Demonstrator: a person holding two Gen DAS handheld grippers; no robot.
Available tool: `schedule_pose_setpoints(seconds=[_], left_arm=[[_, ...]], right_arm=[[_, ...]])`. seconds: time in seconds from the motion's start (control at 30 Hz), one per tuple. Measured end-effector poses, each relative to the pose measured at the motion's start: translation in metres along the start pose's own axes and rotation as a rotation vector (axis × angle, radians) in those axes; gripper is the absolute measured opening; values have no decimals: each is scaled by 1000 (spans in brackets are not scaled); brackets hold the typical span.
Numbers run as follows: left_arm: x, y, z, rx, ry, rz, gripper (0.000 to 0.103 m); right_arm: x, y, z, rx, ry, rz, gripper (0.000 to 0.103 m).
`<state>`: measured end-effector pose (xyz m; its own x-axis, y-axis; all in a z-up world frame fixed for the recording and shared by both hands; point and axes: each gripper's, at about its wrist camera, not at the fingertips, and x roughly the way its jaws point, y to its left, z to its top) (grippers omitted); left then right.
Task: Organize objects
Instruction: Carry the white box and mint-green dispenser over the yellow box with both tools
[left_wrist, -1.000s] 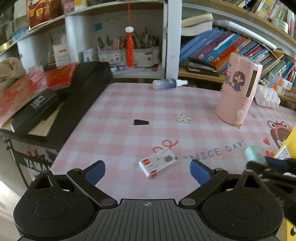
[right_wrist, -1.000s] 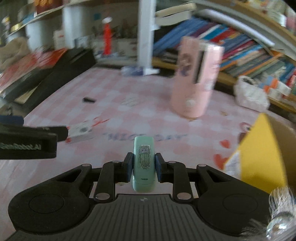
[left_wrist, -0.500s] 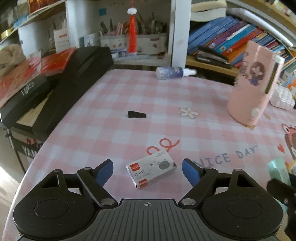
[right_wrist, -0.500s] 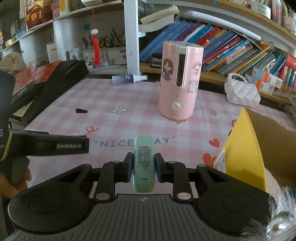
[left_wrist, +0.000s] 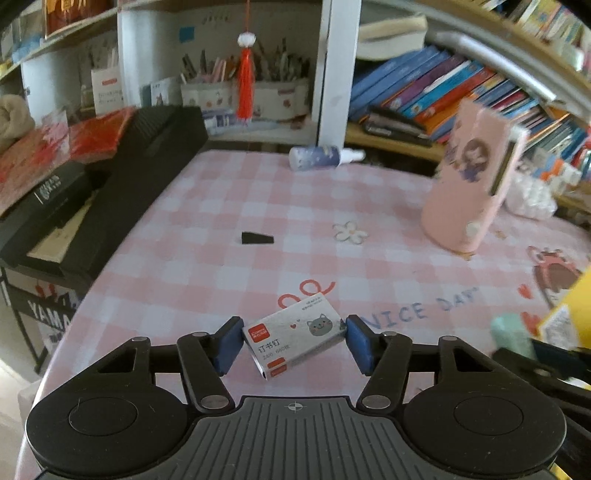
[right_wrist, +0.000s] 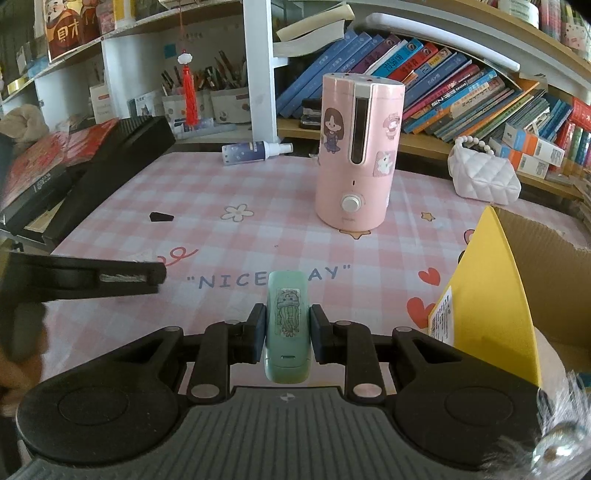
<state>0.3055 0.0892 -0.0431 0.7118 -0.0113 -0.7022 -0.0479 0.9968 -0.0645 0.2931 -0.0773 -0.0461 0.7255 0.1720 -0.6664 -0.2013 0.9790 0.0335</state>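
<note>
A small white staple box (left_wrist: 293, 338) with a grey cat print lies on the pink checked tablecloth (left_wrist: 332, 206). My left gripper (left_wrist: 291, 345) is open around it, blue pads on either side, close to its ends. My right gripper (right_wrist: 287, 334) is shut on a mint green stapler (right_wrist: 287, 321) with a jellyfish sticker, held above the cloth. The stapler also shows blurred at the right of the left wrist view (left_wrist: 511, 334). The left gripper's side (right_wrist: 88, 277) reaches in from the left of the right wrist view.
A pink humidifier (right_wrist: 356, 155) stands mid-table. An open cardboard box with a yellow flap (right_wrist: 495, 291) is at the right. A spray bottle (right_wrist: 255, 152) lies at the back, a small black wedge (right_wrist: 161, 216) to the left. A black keyboard (left_wrist: 110, 184) borders the left edge.
My left gripper moved forward and down until its pads flank the staple box, narrowing a little. My right gripper kept hold of the stapler and steadied.
</note>
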Motion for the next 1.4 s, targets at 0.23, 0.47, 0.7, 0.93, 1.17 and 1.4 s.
schedule_pose_setpoints(seconds=[0.23,0.47,0.7,0.93,1.17,1.4], left_arm=[[-39,3,-10,8,-26,-56,59],[-75,17,-26,-8,-54,-63,59],[-101,28,-44,-11,-65,-59,59],[-126,34,-65,-12,-75,-73,59],[-154,40,-91,-8,-84,-93,59],[-185,49,-119,-10,-83,-109,59]], right_arm=[[-6,6,-3,11,10,24,23],[-23,18,-7,10,15,61,23],[-52,30,-15,7,5,89,23],[-80,42,-32,7,0,85,23],[-108,54,-56,12,1,76,23],[-141,68,-85,24,-1,65,23]])
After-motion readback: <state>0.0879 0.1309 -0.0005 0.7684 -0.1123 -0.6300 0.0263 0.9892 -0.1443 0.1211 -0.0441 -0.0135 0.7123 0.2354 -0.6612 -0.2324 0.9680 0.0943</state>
